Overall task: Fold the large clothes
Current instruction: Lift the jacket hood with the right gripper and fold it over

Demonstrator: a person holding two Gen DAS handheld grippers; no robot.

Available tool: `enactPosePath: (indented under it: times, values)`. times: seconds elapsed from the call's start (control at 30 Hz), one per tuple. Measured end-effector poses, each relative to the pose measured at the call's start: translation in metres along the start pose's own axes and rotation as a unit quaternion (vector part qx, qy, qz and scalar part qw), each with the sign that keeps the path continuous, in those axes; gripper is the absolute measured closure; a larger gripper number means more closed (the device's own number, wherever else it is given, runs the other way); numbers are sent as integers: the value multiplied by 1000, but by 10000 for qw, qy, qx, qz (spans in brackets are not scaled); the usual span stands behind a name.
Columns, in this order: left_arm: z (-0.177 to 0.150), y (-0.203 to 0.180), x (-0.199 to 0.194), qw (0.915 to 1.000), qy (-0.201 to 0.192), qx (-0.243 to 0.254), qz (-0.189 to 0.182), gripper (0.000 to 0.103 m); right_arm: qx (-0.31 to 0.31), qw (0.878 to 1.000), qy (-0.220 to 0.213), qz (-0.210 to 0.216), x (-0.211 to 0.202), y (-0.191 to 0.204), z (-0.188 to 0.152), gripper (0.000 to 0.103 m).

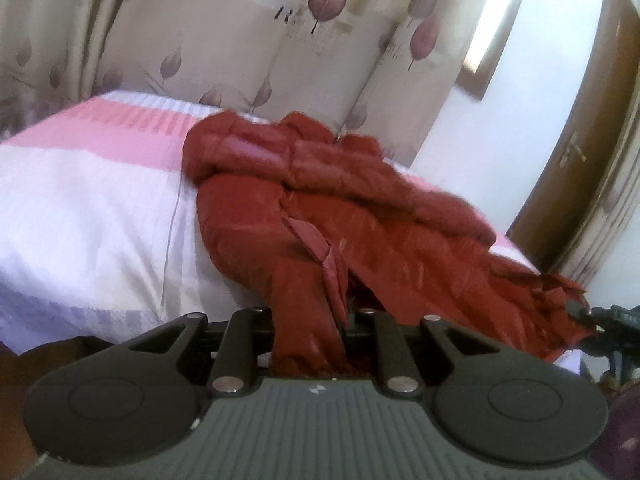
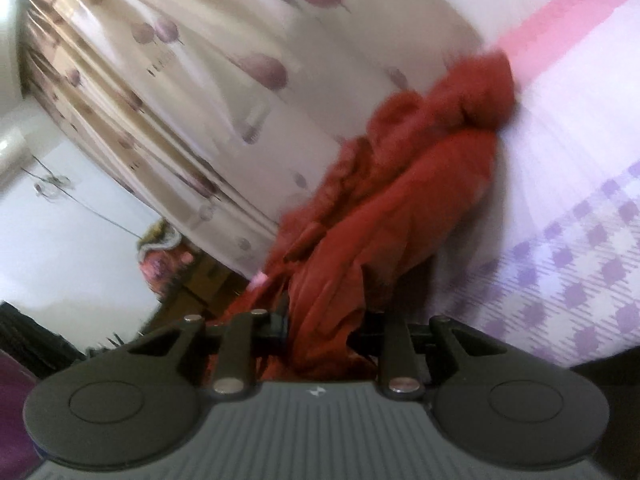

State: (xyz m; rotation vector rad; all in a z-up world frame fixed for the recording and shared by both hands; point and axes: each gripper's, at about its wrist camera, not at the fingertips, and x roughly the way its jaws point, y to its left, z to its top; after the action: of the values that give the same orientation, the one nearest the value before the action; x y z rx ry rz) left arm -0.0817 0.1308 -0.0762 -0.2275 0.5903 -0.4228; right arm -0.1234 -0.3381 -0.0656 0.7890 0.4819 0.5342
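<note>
Jacket, a big puffy red one, is sprawled across the pink-and-white bed in front of the leaf-print curtain. I've got my left gripper clamped on one bunch of its hem and my right gripper pinching another, fabric wedged between both sets of fingers.

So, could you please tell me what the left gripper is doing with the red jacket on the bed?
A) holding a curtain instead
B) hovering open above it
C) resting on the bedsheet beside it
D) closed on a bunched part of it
D: in the left wrist view the left gripper is closed on a bunched strip of the red jacket, which trails away across the bed.
</note>
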Motion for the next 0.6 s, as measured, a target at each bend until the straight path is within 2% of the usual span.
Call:
enactPosePath:
  times: [0.33, 0.6]
  values:
    - [46, -9, -4, 9973, -557, -388, -284, 83, -131, 9978, -457, 453, 10, 18, 39, 79]
    - [106, -18, 28, 9927, -989, -603, -336, 82, -335, 9962, -669, 457, 33, 13, 102, 79]
